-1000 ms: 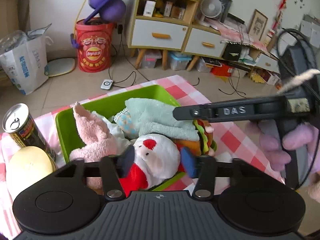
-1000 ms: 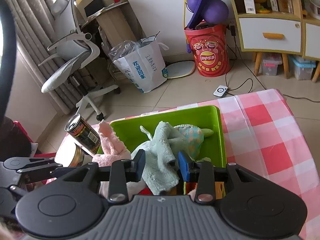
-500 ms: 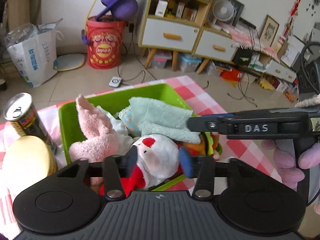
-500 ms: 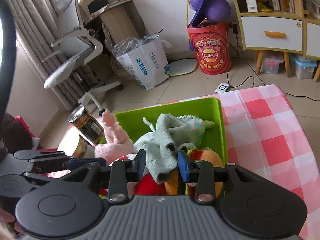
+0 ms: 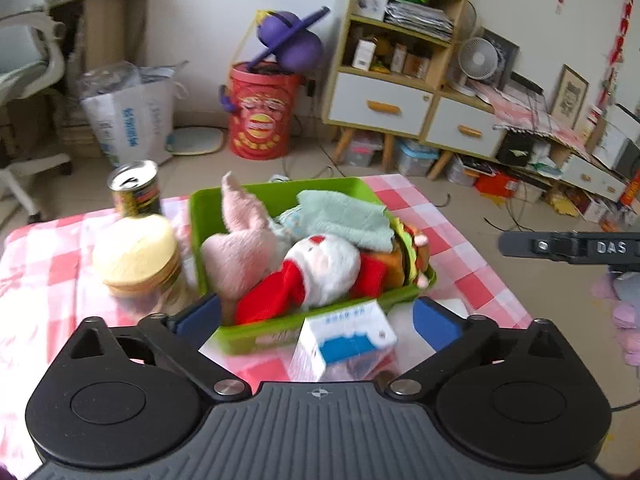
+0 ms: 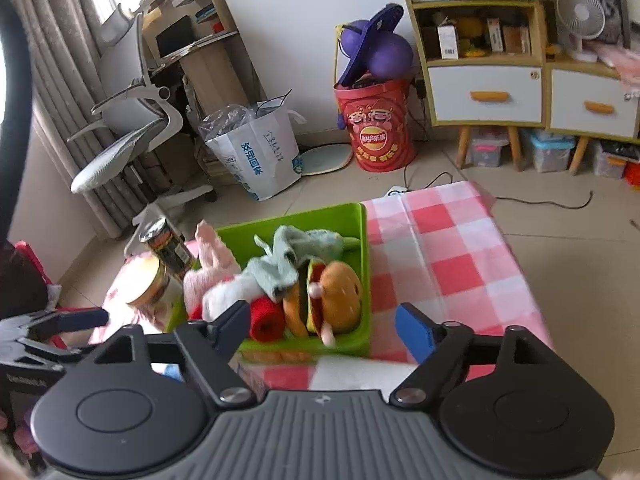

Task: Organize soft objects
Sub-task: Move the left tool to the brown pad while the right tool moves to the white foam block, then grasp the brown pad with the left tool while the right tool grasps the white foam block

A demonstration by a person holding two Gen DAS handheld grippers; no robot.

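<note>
Both grippers have pulled back from the green bin (image 5: 280, 200) since a second ago, their jaws having just opened: the left gripper (image 5: 316, 318) and right gripper (image 6: 320, 326) now gape with nothing pinched. One bin on the checked cloth (image 6: 448, 264) holds five soft things: pink plush (image 5: 240, 248), white-and-red plush (image 5: 324, 268), mint towel (image 5: 344, 220), patterned blue cloth (image 5: 290, 218), burger plush (image 6: 340, 294). One can (image 5: 136, 190) and one lidded jar (image 5: 138, 256) stand left of it, and one blue-and-white carton (image 5: 344, 340) lies before its near wall.

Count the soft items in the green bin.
5 visible: pink plush at the left, white-and-red plush in front, mint cloth on top, patterned blue item under it, burger plush at the right. More may lie underneath.
</note>
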